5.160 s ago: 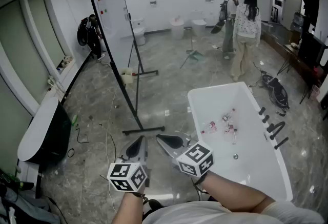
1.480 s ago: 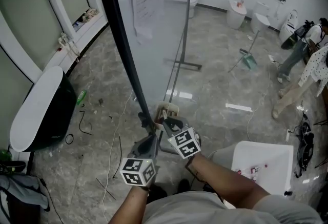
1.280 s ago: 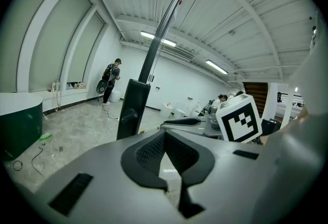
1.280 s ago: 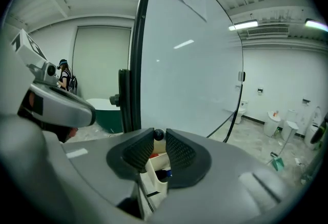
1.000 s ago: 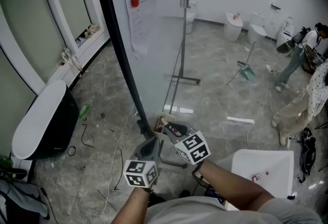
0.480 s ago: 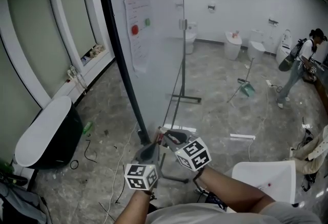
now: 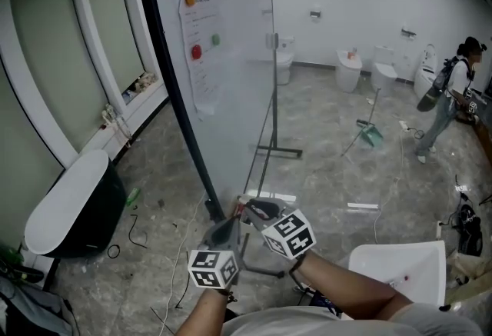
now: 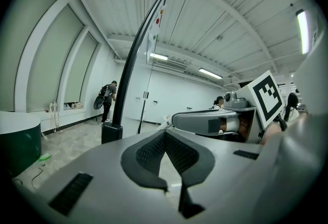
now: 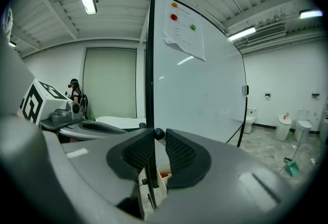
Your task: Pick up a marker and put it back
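In the head view the left gripper (image 7: pixel 224 230) and right gripper (image 7: pixel 260 211) sit close together at the foot of the whiteboard (image 7: pixel 231 81). In the left gripper view its fingers are pressed together on nothing. In the right gripper view the fingers stand slightly apart and pinch a small dark round end, seemingly a marker (image 9: pixel 159 134) seen end-on, above a cream box (image 9: pixel 160 183). The marker is likely light, stiff and slick, so mid-barrel would be the surest hold.

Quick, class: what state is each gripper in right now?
Left gripper: jaws closed, nothing between them.
Right gripper: jaws closed on a marker.
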`<state>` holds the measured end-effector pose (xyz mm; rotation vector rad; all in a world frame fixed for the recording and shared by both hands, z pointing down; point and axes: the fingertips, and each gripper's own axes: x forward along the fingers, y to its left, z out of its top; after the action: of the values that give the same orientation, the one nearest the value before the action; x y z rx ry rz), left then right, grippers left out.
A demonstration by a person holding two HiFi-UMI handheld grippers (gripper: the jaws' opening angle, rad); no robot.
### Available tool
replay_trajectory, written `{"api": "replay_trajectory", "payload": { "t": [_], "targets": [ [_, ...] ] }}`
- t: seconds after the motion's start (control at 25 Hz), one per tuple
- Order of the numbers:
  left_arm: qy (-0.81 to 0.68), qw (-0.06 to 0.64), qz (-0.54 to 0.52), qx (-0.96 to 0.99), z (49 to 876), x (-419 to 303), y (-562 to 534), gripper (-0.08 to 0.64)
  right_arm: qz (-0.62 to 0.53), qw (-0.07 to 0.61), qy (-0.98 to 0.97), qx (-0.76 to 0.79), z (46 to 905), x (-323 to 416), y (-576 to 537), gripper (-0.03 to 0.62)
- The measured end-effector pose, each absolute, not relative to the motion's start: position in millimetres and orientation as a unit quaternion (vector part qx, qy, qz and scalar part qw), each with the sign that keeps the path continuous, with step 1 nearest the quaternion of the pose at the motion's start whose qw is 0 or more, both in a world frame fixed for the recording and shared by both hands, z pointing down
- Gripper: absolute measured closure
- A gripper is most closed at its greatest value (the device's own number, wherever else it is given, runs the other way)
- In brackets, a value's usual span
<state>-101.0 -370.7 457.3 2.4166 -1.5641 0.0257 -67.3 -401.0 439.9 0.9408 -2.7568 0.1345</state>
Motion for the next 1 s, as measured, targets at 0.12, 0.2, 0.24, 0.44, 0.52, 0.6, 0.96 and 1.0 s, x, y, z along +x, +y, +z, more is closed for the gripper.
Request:
{"api": "replay_trajectory", "payload": {
  "t": [0.12, 0.2, 0.24, 0.44, 0.52, 0.6, 0.96, 1.0],
  "targets": [
    [-0.541, 0.134, 0.008, 0.830, 458, -103, -371, 0.558, 0.048, 0.113, -0.939, 0.321, 441, -67, -402, 0.520],
    [-0.542, 0.136, 0.008, 0.829, 460, -104, -371, 0.558, 0.050, 0.114, -0.939, 0.321, 444, -66, -403, 0.520],
    [-0.542, 0.137, 0.008, 0.829, 460, -105, -371, 0.558, 0.051, 0.115, -0.939, 0.321, 445, -65, -403, 0.520],
    [-0.543, 0.142, 0.008, 0.828, 466, -107, -376, 0.558, 0.059, 0.127, -0.935, 0.325, 459, -62, -411, 0.520],
    [-0.544, 0.146, 0.008, 0.827, 470, -108, -378, 0.558, 0.065, 0.134, -0.934, 0.326, 468, -60, -415, 0.520],
    [-0.544, 0.151, 0.008, 0.825, 475, -109, -380, 0.558, 0.072, 0.139, -0.932, 0.327, 476, -59, -417, 0.520],
    [-0.543, 0.174, 0.004, 0.822, 498, -117, -385, 0.558, 0.113, 0.176, -0.921, 0.330, 529, -55, -425, 0.520],
    [-0.542, 0.177, 0.005, 0.822, 501, -118, -386, 0.558, 0.117, 0.180, -0.920, 0.329, 535, -56, -425, 0.520]
  ]
}}
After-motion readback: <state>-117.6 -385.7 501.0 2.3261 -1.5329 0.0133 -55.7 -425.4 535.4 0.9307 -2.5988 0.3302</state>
